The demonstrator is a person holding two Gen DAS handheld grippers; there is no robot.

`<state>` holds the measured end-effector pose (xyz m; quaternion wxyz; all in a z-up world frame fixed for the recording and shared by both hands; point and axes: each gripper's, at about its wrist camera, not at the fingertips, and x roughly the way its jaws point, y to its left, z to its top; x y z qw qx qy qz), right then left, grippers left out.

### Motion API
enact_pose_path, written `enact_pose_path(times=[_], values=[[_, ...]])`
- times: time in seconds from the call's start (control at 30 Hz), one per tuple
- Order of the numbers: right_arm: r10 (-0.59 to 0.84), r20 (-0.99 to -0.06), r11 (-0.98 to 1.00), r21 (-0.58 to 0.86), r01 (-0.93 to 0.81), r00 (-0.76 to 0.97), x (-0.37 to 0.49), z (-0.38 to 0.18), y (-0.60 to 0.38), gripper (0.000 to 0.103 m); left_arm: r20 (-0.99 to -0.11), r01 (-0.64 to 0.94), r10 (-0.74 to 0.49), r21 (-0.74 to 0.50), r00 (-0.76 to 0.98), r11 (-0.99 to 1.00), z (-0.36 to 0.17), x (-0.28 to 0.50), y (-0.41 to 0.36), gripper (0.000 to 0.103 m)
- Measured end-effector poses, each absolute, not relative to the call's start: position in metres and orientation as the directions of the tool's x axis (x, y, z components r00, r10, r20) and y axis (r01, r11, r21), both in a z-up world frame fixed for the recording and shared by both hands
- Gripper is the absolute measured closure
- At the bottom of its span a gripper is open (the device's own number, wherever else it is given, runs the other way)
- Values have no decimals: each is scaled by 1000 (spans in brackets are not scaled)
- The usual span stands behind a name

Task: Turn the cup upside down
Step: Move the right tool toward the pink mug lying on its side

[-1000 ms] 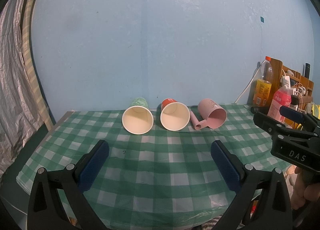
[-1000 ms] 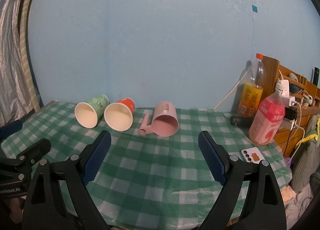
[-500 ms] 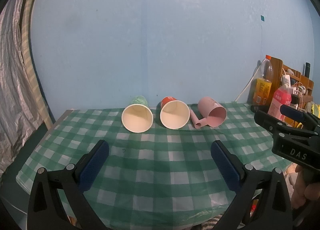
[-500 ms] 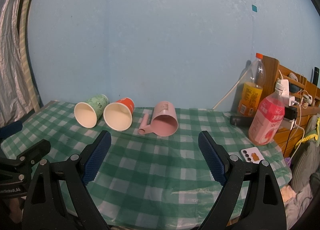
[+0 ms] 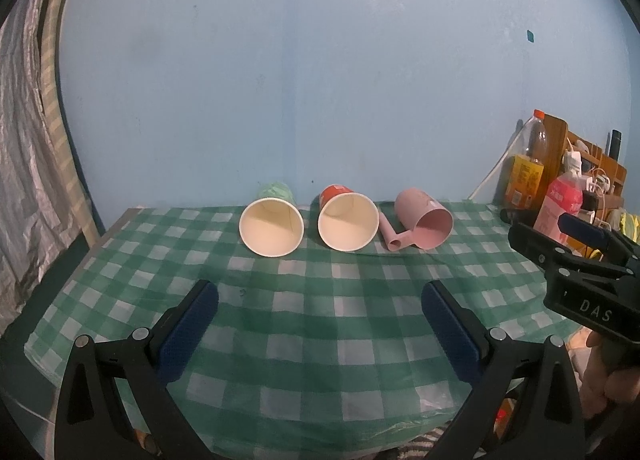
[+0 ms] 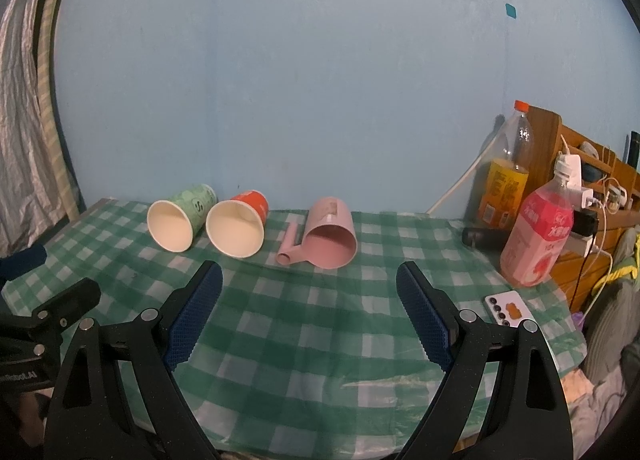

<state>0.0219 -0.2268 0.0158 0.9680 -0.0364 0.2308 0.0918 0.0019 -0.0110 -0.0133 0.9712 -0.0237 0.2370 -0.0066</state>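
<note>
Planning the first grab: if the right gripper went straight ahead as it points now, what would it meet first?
Probably the pink cup, lying on its side; the open right gripper points roughly at it, though depth is unclear.

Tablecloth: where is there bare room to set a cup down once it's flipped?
The widest bare stretch of tablecloth lies in front of the row of cups, between them and the near edge. The back strip is crowded: green cup, red cup and pink mug side by side. The right edge holds the pink bottle and phone.

A home room: checked tablecloth (image 6: 320,324), drink bottles (image 6: 536,236), cluttered wooden shelf (image 6: 576,163).
</note>
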Motion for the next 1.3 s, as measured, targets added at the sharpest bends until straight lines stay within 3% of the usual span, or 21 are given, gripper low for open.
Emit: enact_pose_path(times=[0.87,1.3], values=[[256,-494,958,16,-286,831,89,79,-250,15,-629,70,-121,-106,768,992,44,107,-33,0],[371,-641,928,224,-298,672,167,80,-267,15,-740,89,-161,-137,653,987,36,189,-59,0]])
